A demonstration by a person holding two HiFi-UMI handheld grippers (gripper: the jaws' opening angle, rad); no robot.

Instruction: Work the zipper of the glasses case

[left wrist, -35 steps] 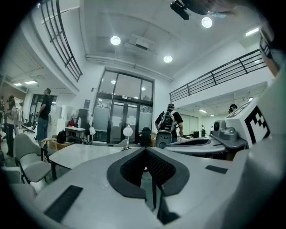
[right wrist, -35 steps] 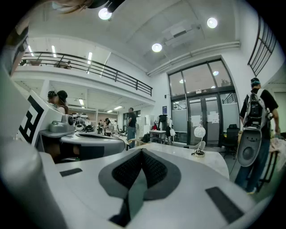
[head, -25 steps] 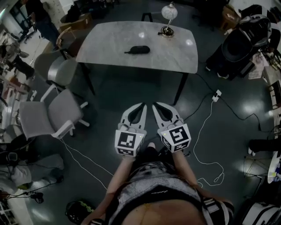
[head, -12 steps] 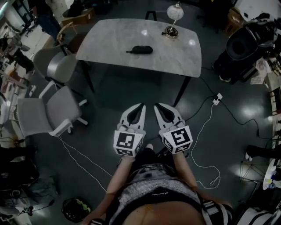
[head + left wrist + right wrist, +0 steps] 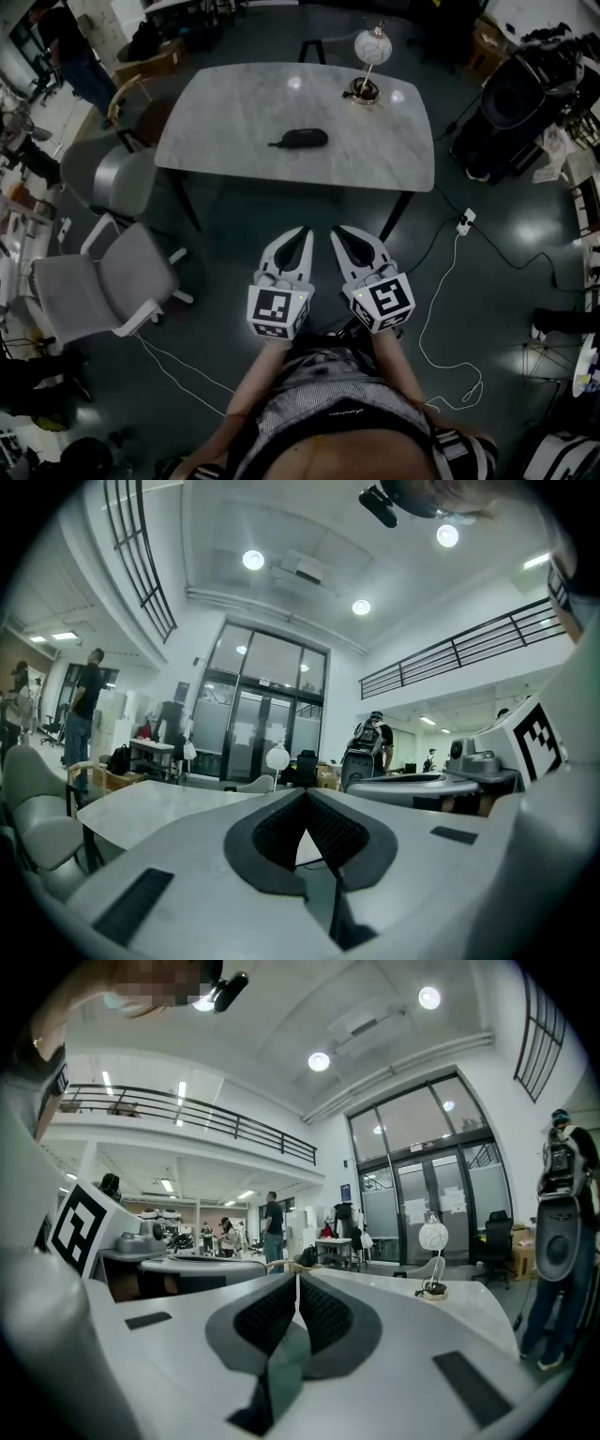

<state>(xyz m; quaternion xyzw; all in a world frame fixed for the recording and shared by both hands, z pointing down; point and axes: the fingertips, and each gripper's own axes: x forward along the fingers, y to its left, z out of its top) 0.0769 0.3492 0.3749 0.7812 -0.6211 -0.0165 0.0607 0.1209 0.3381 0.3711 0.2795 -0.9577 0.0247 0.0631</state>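
Marble table (image 5: 234, 103) bears the glasses case (image 5: 305, 138), long axis crosswise, tail leftward

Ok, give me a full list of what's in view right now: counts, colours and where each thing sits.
glasses case: one, black, lying on the table, nothing touching it
table: one, pale marbled top on dark legs, ahead of the person
lamp: one, white globe shade on a dark base, far right part of the table
office chairs: two, grey, on the floor left of the table
cables: two, white, on the dark floor either side of the person
power strip: one, white, floor right of the table
bystander: one, dark clothes, far left
left claw: one, white with black pads, shut, empty, short of the table
right claw: one, same colours, shut, empty, beside the left claw
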